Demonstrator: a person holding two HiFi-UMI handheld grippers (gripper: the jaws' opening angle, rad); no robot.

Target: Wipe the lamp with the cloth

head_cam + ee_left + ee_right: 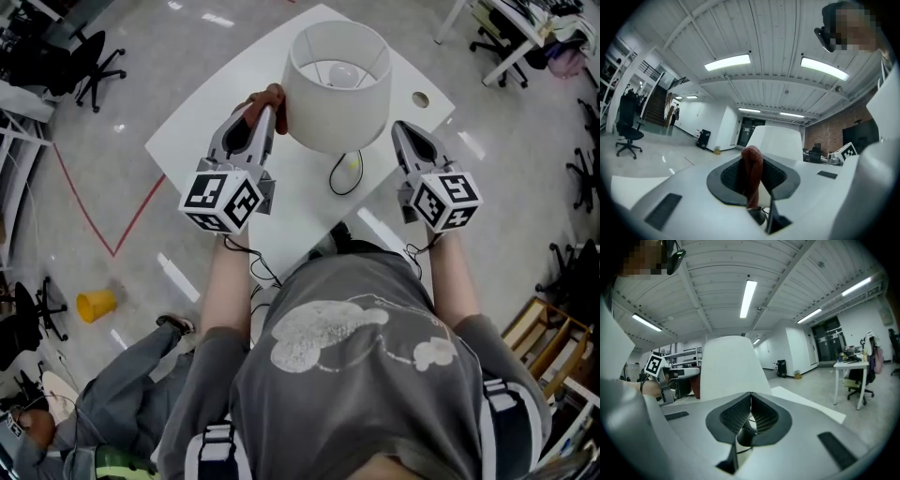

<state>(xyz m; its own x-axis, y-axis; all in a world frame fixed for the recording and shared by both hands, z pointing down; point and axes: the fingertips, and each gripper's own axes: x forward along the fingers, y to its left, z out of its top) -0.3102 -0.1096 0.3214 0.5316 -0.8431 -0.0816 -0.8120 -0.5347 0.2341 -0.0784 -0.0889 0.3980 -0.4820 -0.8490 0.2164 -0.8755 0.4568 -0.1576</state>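
Observation:
A white lamp (336,84) with a drum shade stands on the white table (206,141); its bulb shows inside the shade. My left gripper (265,111) is shut on a reddish-brown cloth (267,97), held at the left side of the shade. In the left gripper view the cloth (752,173) hangs from between the jaws, with the shade (776,140) just beyond. My right gripper (401,131) is shut with nothing in it, beside the shade's right side. In the right gripper view the shade (729,366) rises close ahead of the jaws.
The lamp's black cord (343,176) loops on the table in front of the base. A round hole (419,98) is in the table's far right corner. A yellow cup (95,304) lies on the floor at left. Office chairs (89,61) stand around.

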